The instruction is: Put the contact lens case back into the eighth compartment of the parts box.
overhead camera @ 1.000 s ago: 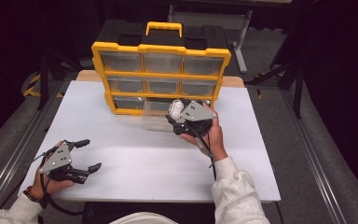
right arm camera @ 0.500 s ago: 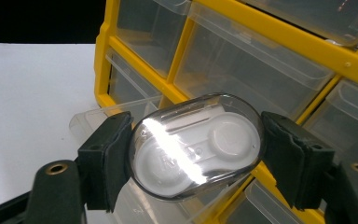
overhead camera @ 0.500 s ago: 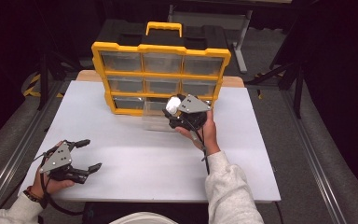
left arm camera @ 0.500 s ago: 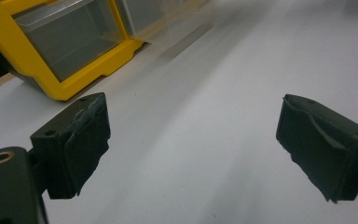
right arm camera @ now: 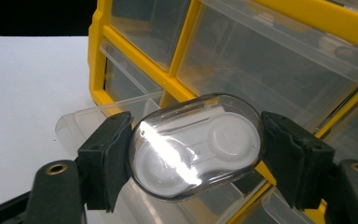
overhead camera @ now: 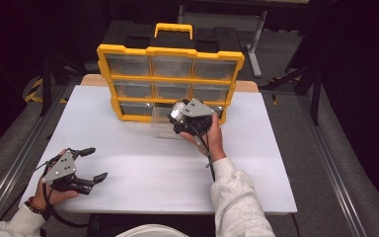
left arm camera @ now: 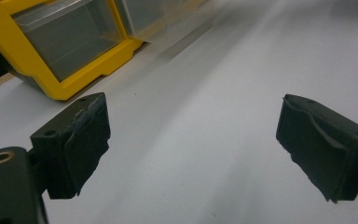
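White surface (overhead camera: 143,173), dark room around, grey floor (overhead camera: 335,163) at right. Yellow drawer organizer (overhead camera: 170,81) stands at far edge. Right gripper (right arm camera: 193,154) jaws clamp clear oval case (right arm camera: 196,144) just before the organizer's pulled-out bottom drawer (right arm camera: 81,121). Left gripper (overhead camera: 86,165) jaws wide, holding nothing, near front left.

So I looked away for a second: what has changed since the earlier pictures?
The right gripper, clamped on the clear oval case, moved a little forward and left toward the pulled-out drawer of the yellow organizer. The left gripper stayed open near the table edge; the organizer did not move.
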